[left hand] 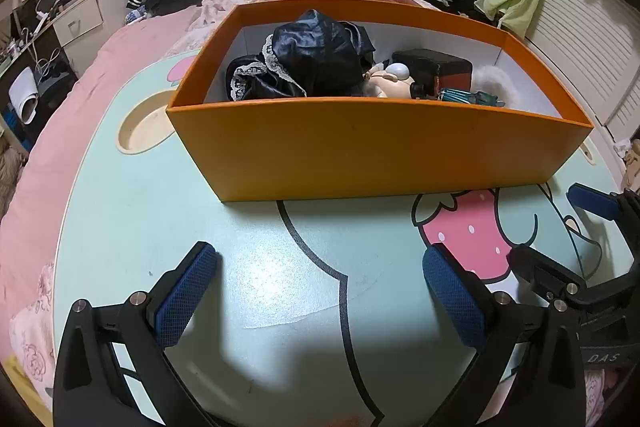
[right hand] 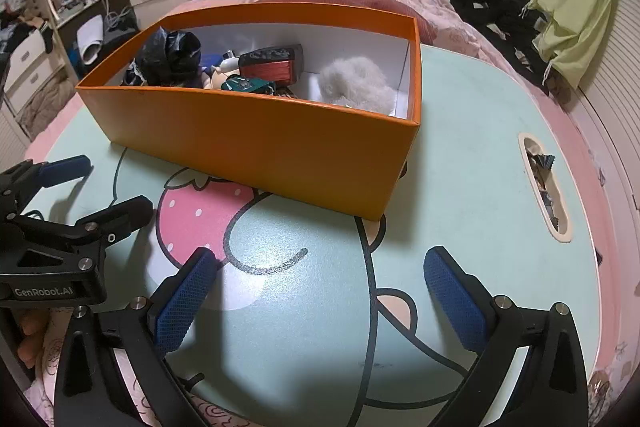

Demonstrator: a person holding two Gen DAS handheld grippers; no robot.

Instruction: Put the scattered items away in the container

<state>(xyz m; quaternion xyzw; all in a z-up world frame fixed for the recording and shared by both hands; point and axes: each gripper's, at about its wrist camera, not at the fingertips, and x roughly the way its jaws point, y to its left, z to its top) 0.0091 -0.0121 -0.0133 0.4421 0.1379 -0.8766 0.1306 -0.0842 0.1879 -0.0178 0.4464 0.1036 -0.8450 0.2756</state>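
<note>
Left wrist view shows your left gripper [left hand: 320, 291] with its jaws wide apart and nothing between them, low over the mint-green table [left hand: 160, 219]; the right wrist view shows your right gripper [right hand: 320, 291] the same, jaws spread and empty. Straight ahead of both pairs of jaws, a little beyond the fingertips, stands the orange box [left hand: 360, 155], and no loose item lies on the table between the jaws or beside them, so I judge the tidying almost finished. To do this step well, look once along the table edges for something forgotten, and keep both grippers back from the box wall so you do not push it. Inside the box, from your left side, there is a black garment with lace trim [left hand: 304, 63], then a small doll figure [left hand: 384, 79], a dark case with red side [right hand: 276, 67], a teal object [right hand: 244, 85], and at the right end a white fluffy piece [right hand: 356, 85].
</note>
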